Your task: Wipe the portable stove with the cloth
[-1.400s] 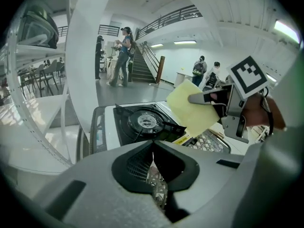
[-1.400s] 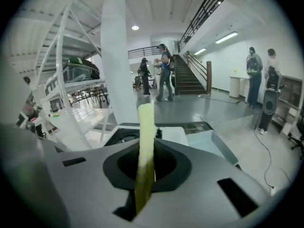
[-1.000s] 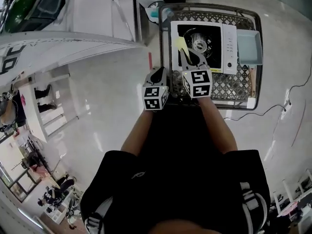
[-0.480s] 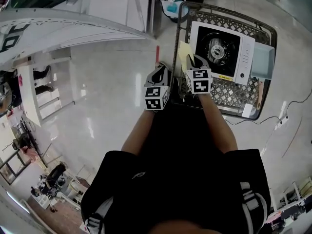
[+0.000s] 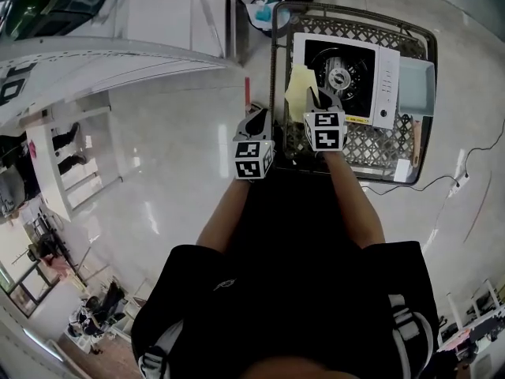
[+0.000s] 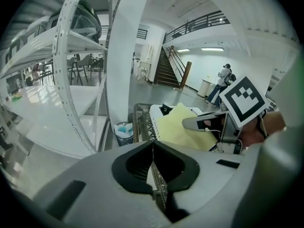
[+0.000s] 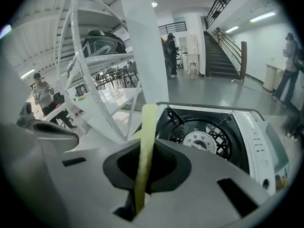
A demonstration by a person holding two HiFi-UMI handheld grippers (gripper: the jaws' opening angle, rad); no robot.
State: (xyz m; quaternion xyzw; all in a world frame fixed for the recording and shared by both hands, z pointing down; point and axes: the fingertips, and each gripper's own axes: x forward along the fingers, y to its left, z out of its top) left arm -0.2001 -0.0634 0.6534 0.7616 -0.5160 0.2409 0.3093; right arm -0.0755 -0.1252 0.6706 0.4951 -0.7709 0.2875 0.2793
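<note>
- While the right gripper (image 7: 144, 167) is clamped on the yellow cloth (image 7: 148, 122), the left gripper (image 6: 153, 151) has its jaws pressed together with nothing between them.
- Cloth sits edge-on between the right jaws in the right gripper view. In the head view it hangs over the left edge of the portable stove (image 5: 347, 77).
- Can't tell whether the cloth touches the stove top.
- Stove has a white body, a black top and a round burner (image 7: 202, 141) in the middle. It lies in a wire basket (image 5: 359, 144).
- Pale blue tray (image 5: 416, 85) sits just beside the stove's control side, also in the basket.
- Left gripper is outside the basket, just beside its left rim, over the shiny floor (image 5: 173, 172) and close to the right gripper.
- Small bin (image 5: 263, 13) stands near the basket's far left corner.
- White shelving (image 6: 71, 80) stands to the left.
</note>
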